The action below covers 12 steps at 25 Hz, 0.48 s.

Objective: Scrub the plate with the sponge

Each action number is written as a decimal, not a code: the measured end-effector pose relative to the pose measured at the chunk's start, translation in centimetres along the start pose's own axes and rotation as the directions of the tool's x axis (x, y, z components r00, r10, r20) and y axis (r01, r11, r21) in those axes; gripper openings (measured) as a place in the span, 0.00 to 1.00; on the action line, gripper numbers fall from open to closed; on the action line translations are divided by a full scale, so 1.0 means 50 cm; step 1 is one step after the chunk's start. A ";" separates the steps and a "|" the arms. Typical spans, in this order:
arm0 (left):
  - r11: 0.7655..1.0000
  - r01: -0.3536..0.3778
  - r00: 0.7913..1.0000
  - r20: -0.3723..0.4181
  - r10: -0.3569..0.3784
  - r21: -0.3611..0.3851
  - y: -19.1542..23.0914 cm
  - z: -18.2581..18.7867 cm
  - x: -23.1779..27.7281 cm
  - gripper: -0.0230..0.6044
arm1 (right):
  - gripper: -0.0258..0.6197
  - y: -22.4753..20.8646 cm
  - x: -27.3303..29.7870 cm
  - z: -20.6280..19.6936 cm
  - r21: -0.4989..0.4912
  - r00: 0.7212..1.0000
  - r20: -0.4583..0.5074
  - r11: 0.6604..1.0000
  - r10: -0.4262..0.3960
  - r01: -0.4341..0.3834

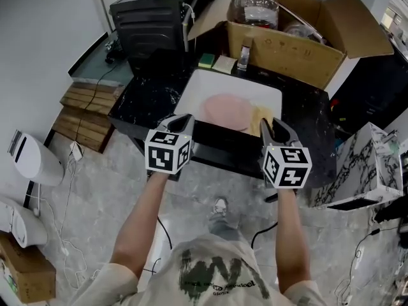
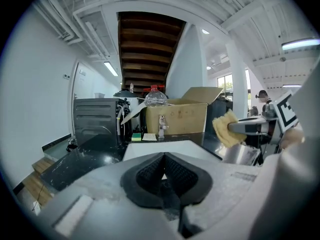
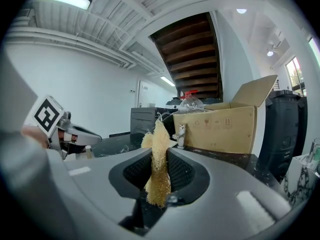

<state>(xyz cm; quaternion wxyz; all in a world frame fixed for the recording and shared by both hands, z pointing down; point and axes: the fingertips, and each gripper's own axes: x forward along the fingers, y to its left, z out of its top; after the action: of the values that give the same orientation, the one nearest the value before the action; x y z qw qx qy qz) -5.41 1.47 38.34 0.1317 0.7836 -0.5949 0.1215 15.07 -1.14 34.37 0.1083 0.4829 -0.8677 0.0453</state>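
Left gripper (image 2: pixel 164 173) jaws pressed together, nothing between, at sink (image 1: pixel 213 80) near edge. Right gripper (image 3: pixel 159 170) clamped on yellow loofah sponge (image 3: pixel 156 144) over sink's right side. Pink plate (image 1: pixel 224 111) lay inside sink. Cardboard box (image 1: pixel 287 59) behind sink held plastic bottle (image 1: pixel 254 8).

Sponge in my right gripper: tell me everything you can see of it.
The sponge is a thin, pale tan, coarse-fibred pad, loofah-like, with frayed edges. It stands upright on edge, pinched by the right gripper, and sticks out above and below the closed jaws. It hangs over the white sink, beside the right edge of the pink plate, apparently not touching it.
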 end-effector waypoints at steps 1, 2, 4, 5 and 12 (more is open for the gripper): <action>1.000 0.004 1.000 -0.002 -0.003 0.005 0.002 0.004 0.018 0.04 | 0.14 -0.010 0.016 0.000 0.001 1.000 0.000 1.000 -0.001 0.001; 1.000 0.007 1.000 -0.006 -0.007 0.010 0.006 0.008 0.038 0.04 | 0.14 -0.020 0.032 0.000 0.003 1.000 -0.002 1.000 -0.001 0.001; 1.000 0.010 1.000 -0.013 -0.009 0.016 0.017 0.020 0.080 0.04 | 0.14 -0.041 0.069 0.002 0.009 1.000 -0.006 1.000 -0.001 0.002; 1.000 0.011 1.000 -0.015 -0.010 0.016 0.024 0.028 0.102 0.04 | 0.14 -0.053 0.088 0.004 0.010 1.000 -0.009 1.000 -0.001 0.001; 1.000 0.027 0.999 -0.045 -0.027 0.006 0.050 0.069 0.259 0.04 | 0.14 -0.150 0.216 0.017 0.030 0.999 -0.041 0.999 -0.012 0.013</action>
<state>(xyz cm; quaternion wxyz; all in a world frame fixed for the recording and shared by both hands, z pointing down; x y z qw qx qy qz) -4.29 -12.04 39.74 0.1440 0.7891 -0.5807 0.1390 15.82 -14.22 35.82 0.1188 0.4890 -0.8615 0.0676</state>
